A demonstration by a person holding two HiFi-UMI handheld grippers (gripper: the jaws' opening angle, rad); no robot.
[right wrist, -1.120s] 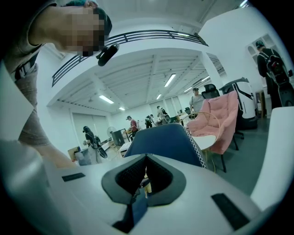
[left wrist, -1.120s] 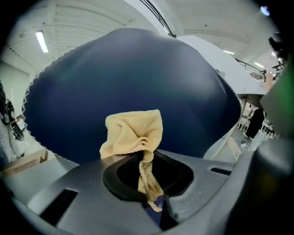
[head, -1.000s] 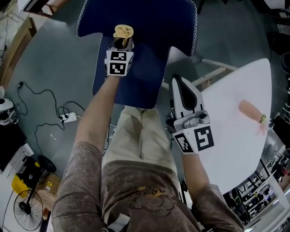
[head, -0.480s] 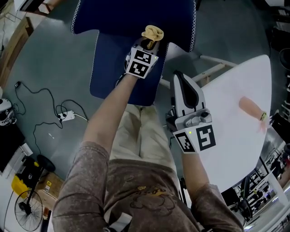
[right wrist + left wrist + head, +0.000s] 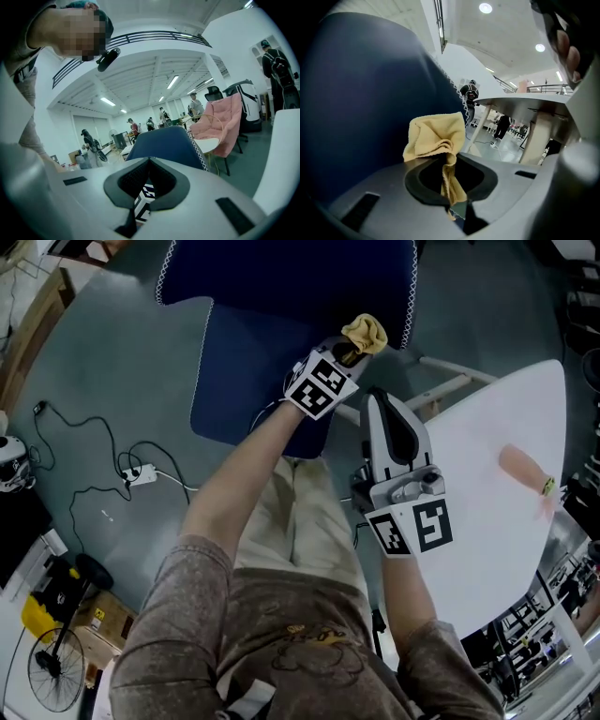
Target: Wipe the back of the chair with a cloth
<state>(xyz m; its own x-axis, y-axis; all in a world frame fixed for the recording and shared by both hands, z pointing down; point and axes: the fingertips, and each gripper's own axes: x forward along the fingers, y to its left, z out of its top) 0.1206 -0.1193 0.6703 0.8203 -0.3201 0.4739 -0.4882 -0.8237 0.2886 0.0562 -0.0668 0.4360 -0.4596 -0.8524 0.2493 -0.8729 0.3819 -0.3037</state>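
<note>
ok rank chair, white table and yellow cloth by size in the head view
Largest: chair and white table, too alike to rank; the chair runs off the top edge.
Smallest by far: yellow cloth, pinched in the left gripper.

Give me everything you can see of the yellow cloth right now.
The cloth is a small, soft yellow rag, like microfibre, with a fine hemmed edge. It is crumpled into a loose bunch. One twisted tail runs down between the jaws of the left gripper, which are shut on it, and the rest bulges out past the tips. The bunch sits against the navy chair, close to its white-stitched edge. Contact looks likely but cannot be confirmed. Nothing else touches it.
</note>
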